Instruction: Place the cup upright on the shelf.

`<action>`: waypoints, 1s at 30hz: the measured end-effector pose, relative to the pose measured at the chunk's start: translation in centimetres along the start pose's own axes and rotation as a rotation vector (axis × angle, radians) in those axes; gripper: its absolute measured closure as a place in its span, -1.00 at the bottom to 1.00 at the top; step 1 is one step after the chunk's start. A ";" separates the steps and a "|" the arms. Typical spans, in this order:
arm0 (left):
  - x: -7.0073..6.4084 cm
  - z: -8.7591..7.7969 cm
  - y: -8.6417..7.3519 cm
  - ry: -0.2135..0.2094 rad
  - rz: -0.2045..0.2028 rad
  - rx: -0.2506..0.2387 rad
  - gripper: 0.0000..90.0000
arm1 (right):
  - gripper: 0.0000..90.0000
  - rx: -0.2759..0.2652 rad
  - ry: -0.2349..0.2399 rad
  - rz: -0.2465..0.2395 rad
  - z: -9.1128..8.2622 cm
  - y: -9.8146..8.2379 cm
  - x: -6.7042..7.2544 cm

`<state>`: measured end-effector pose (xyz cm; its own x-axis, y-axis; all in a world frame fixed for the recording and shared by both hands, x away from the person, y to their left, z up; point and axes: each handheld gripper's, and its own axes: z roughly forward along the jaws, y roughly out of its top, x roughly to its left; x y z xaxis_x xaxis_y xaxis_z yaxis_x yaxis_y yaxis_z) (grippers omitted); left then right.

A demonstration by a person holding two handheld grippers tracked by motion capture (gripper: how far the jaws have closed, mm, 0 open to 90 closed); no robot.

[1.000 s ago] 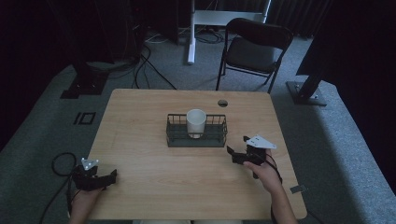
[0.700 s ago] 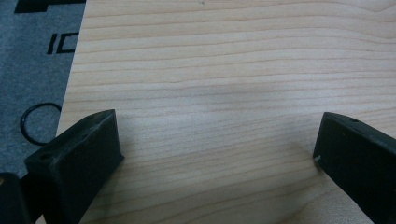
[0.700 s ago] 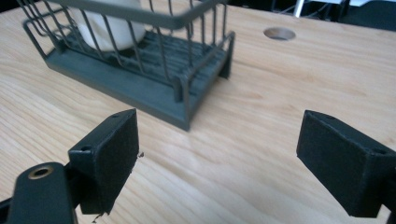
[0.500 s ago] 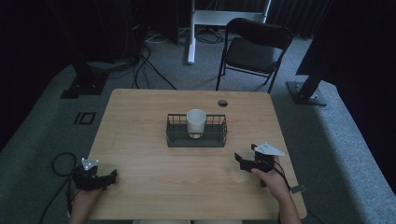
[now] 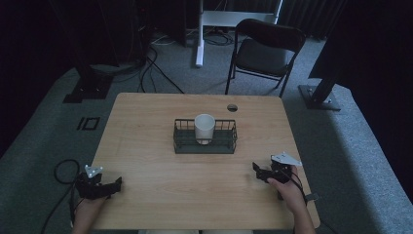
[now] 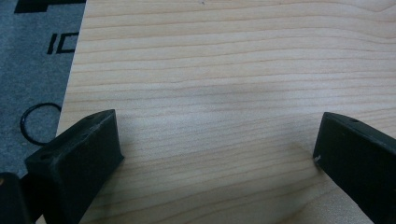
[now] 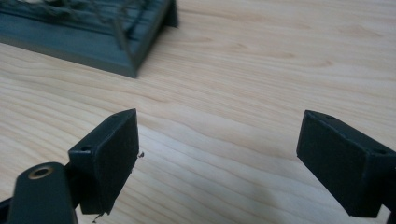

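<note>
High view: left gripper (image 5: 116,184) sat at the lower left of the frame, on the near left corner of the table (image 5: 146,146), held by a hand (image 5: 87,207) that came up from the bottom edge, jaws pointing toward frame right. Right gripper (image 5: 257,171) sat at the lower right, gripped by the other hand (image 5: 287,187), forearm entering from the bottom right, jaws pointing left and slightly up toward the basket (image 5: 205,146); a grey plate topped it. Both grippers were spread wide with nothing between the jaws: in the left gripper view the 2 black jaws stood at the lower left and lower right corners over bare wood (image 6: 210,93), with a cable loop (image 6: 37,123) on the carpet at the left edge. In the right gripper view the 2 jaws were likewise far apart at the bottom, and a corner of the dark basket (image 7: 93,42) showed in the upper left, well apart from the jaws. The wire basket stood at the centre of the high view, and 1 white cup (image 5: 204,128) stood upright inside it, near the middle. Cup contents could not be told. A folding chair (image 5: 265,51) stood beyond the table at upper right.
</note>
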<state>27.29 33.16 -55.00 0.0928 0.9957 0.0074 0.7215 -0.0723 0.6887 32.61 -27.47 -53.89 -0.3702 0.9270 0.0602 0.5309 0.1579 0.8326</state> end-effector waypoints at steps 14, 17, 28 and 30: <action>0.0 0.0 0.0 0.000 0.000 0.000 -0.98 | -0.73 0.122 -0.089 0.043 0.1 -1.2 -1.5; 0.0 0.0 0.0 0.000 0.000 0.000 -0.98 | -0.74 0.161 -0.093 0.050 0.1 -1.4 -1.6; 0.0 0.0 0.0 0.000 0.000 0.000 -0.98 | -0.74 0.174 -0.107 0.023 0.1 -1.4 -1.3; 0.0 0.0 0.0 0.004 -0.004 0.001 -0.98 | -0.74 0.174 -0.107 0.023 0.1 -1.4 -1.3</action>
<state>27.28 33.19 -54.99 0.0876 0.9961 0.0075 0.7223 -0.0687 0.6881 32.43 -28.90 -55.24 -0.2786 0.9603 0.0115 0.6653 0.1843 0.7235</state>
